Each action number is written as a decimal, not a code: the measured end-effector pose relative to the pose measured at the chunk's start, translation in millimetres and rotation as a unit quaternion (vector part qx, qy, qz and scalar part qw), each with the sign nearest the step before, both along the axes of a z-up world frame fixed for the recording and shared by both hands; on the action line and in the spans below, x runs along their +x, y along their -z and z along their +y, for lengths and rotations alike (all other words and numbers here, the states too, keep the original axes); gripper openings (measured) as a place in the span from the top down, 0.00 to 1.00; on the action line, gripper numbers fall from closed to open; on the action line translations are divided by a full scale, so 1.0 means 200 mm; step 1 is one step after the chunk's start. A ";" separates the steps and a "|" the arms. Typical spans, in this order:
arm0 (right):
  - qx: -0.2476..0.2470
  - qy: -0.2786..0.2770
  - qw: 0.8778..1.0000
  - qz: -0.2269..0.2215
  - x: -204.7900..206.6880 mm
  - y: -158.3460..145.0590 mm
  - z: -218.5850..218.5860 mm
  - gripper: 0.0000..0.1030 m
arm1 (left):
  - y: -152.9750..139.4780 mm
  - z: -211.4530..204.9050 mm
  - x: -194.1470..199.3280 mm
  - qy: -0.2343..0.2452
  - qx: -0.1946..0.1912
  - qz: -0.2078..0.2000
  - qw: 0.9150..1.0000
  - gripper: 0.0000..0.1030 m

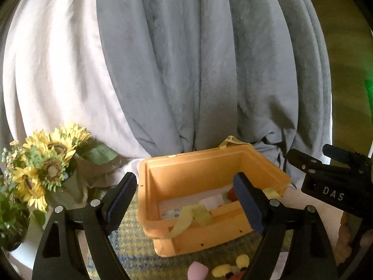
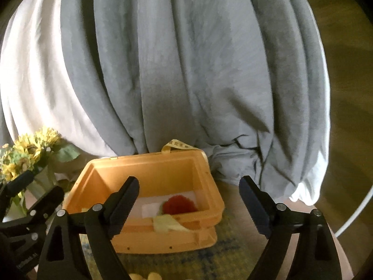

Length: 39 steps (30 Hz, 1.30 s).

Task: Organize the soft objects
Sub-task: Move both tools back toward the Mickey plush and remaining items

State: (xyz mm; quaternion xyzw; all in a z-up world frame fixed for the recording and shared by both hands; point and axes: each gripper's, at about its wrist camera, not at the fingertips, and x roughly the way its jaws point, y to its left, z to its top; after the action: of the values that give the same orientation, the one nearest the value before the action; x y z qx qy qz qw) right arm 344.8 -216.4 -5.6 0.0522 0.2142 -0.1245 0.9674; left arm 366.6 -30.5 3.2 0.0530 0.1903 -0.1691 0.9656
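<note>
An orange plastic bin [image 1: 205, 163] stands on a checked mat, also in the right wrist view [image 2: 144, 165]. Inside lie a red fuzzy toy [image 2: 178, 204], white soft pieces [image 1: 214, 201] and a yellow-green ribbon [image 1: 193, 214] draped over the front rim. On the mat in front lie a pink soft object [image 1: 198, 271] and yellow soft pieces [image 1: 233, 266]. My left gripper [image 1: 186, 200] is open and empty, above the bin's front. My right gripper [image 2: 190, 205] is open and empty, over the bin; its body also shows in the left wrist view [image 1: 335, 182].
A vase of artificial sunflowers [image 1: 46, 163] stands left of the bin. Grey curtains [image 1: 198, 70] and a white curtain [image 1: 51, 70] hang close behind. The blue-and-yellow checked mat [image 1: 132, 240] covers the table. A white cable [image 2: 354, 214] curves at the right.
</note>
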 end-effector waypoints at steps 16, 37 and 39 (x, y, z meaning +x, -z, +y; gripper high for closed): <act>-0.012 0.031 0.999 -0.016 -0.45 -0.05 -0.03 0.14 | 0.00 -0.03 -0.39 0.017 -0.011 0.027 0.999 0.18; 0.023 -0.060 0.996 0.054 -0.69 0.16 -0.18 0.14 | 0.19 -0.18 -0.76 -0.048 0.013 0.095 0.994 0.18; 0.027 -0.068 0.995 0.066 -0.69 0.20 -0.19 0.14 | 0.22 -0.20 -0.77 -0.053 0.015 0.102 0.993 0.18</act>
State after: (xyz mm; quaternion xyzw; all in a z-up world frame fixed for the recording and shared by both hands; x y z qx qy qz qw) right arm 206.6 -254.8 -46.0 0.0551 0.2841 -0.0561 0.9556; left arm 213.3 -69.6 -40.5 0.0397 0.2927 -0.1191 0.9479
